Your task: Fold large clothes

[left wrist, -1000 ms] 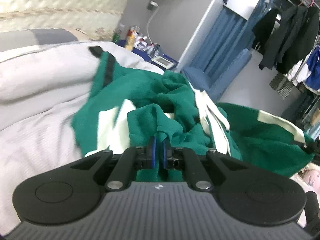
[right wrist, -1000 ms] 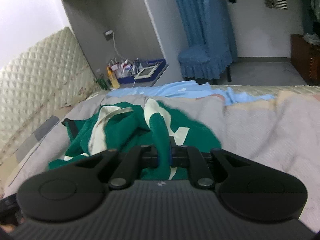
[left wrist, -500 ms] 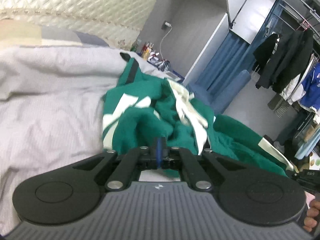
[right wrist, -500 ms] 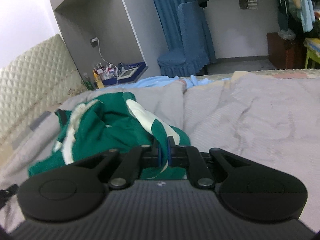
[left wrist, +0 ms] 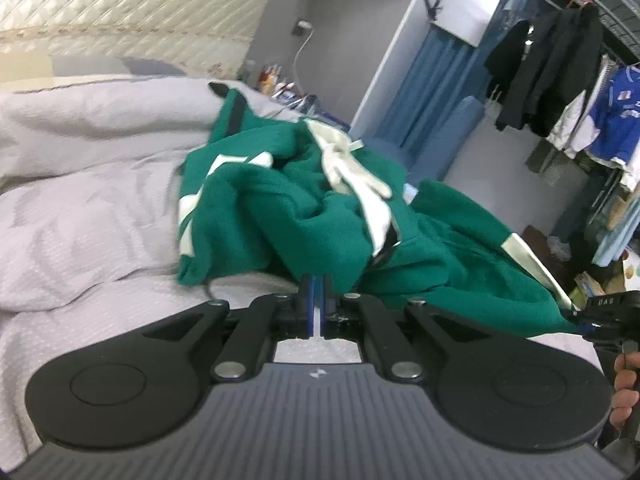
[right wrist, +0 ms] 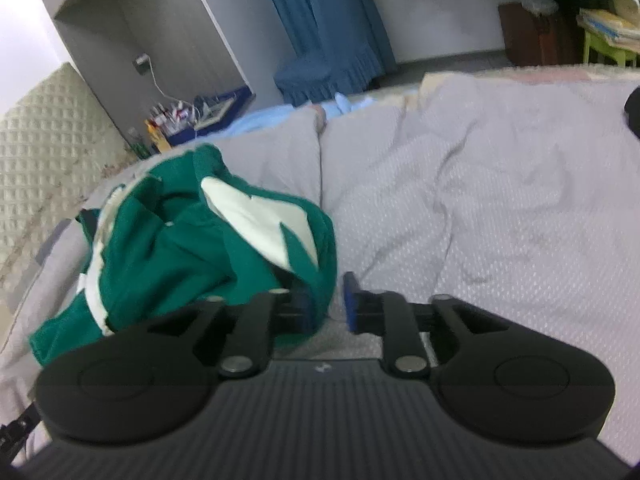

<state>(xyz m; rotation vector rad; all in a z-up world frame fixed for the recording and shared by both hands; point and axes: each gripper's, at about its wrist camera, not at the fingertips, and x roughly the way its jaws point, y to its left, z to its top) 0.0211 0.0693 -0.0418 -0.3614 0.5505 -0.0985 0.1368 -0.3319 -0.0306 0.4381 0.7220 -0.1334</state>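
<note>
1. green garment (left wrist: 304,216) lies bunched on the bed (left wrist: 92,184).
2. left claw (left wrist: 317,300) is clamped on its hem, anchoring it.
3. right claw (right wrist: 327,300), jaws just opening, lets the cloth go slack between them.

Bare bedspread (right wrist: 500,208) right; garment heap (right wrist: 192,240) blocks left.

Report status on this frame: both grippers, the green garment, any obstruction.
Left gripper shut on green garment. Right gripper jaws just opening, cloth edge still between them, not pinched. Garment bunched on grey bedspread. Nothing in the way.
</note>
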